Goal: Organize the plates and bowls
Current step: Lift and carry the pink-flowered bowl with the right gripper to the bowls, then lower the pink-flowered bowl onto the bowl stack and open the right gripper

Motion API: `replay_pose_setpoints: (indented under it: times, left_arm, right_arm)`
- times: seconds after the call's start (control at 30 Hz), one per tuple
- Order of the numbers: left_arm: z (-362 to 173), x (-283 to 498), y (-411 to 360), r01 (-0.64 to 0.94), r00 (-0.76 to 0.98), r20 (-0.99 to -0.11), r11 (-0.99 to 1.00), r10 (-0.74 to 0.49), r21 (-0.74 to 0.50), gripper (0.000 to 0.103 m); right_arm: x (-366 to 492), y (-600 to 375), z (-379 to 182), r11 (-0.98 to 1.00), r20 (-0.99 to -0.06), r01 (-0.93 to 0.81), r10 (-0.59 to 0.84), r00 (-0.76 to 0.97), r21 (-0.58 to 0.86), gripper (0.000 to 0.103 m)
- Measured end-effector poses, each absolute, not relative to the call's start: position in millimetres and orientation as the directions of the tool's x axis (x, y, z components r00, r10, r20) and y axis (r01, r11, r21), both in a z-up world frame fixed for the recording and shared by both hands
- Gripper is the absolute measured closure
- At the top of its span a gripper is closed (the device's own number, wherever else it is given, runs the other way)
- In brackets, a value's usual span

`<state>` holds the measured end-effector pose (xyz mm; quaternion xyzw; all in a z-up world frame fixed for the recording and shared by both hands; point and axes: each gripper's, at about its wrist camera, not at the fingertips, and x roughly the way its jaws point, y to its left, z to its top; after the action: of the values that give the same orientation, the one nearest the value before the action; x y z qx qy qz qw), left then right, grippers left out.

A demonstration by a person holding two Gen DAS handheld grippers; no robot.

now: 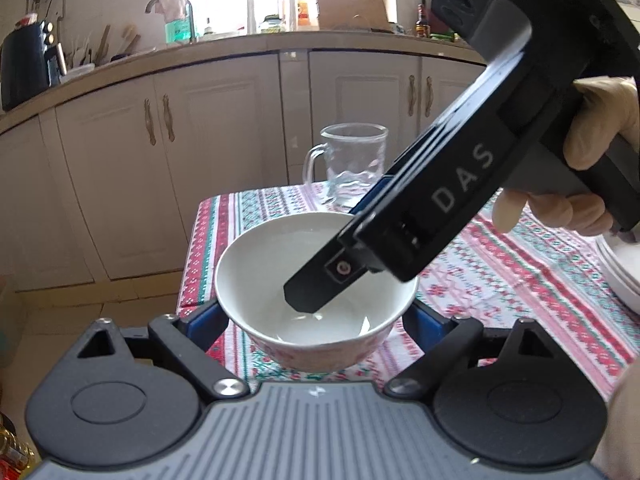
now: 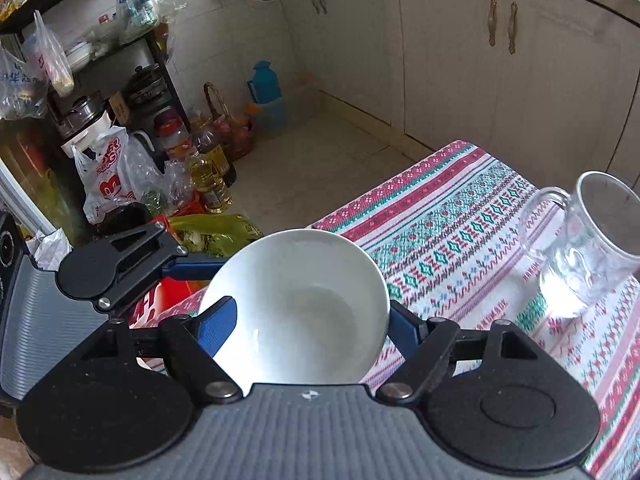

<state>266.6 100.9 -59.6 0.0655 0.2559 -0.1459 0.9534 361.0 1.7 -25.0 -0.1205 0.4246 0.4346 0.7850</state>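
Observation:
A white bowl (image 1: 280, 264) with a pink flowered outside sits between the blue pads of my left gripper (image 1: 316, 320), which press its two sides, at the near left corner of the table. My right gripper (image 2: 308, 324) reaches down from the upper right in a gloved hand (image 1: 600, 120). It straddles the bowl (image 2: 304, 304): one of its fingers (image 1: 316, 284) is inside, the other is outside the rim, and the pads stand wide apart. A stack of white plates (image 1: 624, 272) lies at the right edge.
A glass mug (image 1: 352, 164) (image 2: 588, 248) stands on the patterned tablecloth (image 1: 500, 280) behind the bowl. White kitchen cabinets (image 1: 224, 160) line the far side. Oil bottles (image 2: 210, 176), bags and a shelf crowd the floor left of the table.

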Motion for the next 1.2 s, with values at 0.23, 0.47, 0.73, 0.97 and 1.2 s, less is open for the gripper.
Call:
replay_pose_setpoints:
  times: [0.23, 0.47, 0.73, 0.97, 1.2]
  left_arm:
    - [-37.2, 233.1, 87.3, 0.341, 0.829, -0.491, 0.938, -0.269, 0.062, 0.010]
    - [-19.3, 198.2, 76.0, 0.361, 0.835, -0.468, 0.930, -0.290, 0.067, 0.010]
    - [-8.2, 167.5, 59.8, 0.386, 0.829, -0.467, 0.919, -0.306, 0.082, 0.010]
    - [-5.2, 145.7, 46.9, 0.414, 0.810, -0.475, 0.909, -0.344, 0.046, 0.010]
    - [-7.6, 126.5, 32.6, 0.442, 0.791, -0.485, 0.896, -0.373, 0.031, 0.010]
  right_arm:
    - [329.1, -18.9, -8.8, 0.607, -0.765, -0.775, 0.581, 0.279, 0.178, 0.019]
    - [292.7, -36.7, 10.7, 0.610, -0.751, -0.775, 0.588, 0.300, 0.168, 0.019]
    - [251.0, -55.9, 24.0, 0.617, -0.745, -0.773, 0.584, 0.323, 0.147, 0.019]
    - [217.2, -76.2, 30.0, 0.631, -0.742, -0.764, 0.574, 0.345, 0.132, 0.019]
    - [187.6, -92.3, 30.2, 0.645, -0.745, -0.756, 0.556, 0.368, 0.108, 0.019]
